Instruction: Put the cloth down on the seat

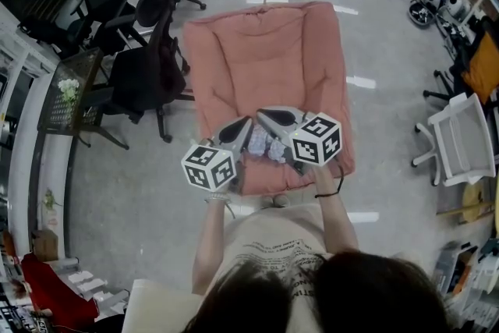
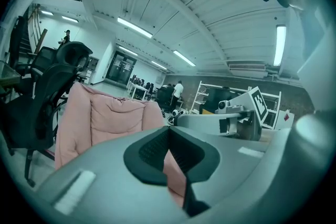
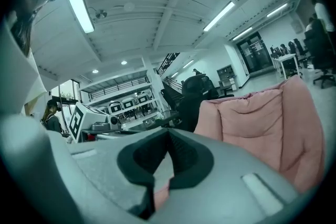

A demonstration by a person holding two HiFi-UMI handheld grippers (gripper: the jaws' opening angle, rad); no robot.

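Left gripper (image 1: 243, 127) and right gripper (image 1: 263, 117), head view: I hold both over the pink armchair seat (image 1: 274, 93); the white cloth (image 1: 269, 146) sits between them at the seat's front. Left gripper view: jaws closed, empty. Right gripper view: closed, empty.

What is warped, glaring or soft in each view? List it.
Head view: wide-angle bend at the edges, ceiling-light glare on the glossy floor. Left gripper view: fisheye circle with dark corners, greenish cast, the strip light blown out, the left tongs soft up close. Right gripper view: same fisheye and cast, the tube light blown out, the right tongs soft too.
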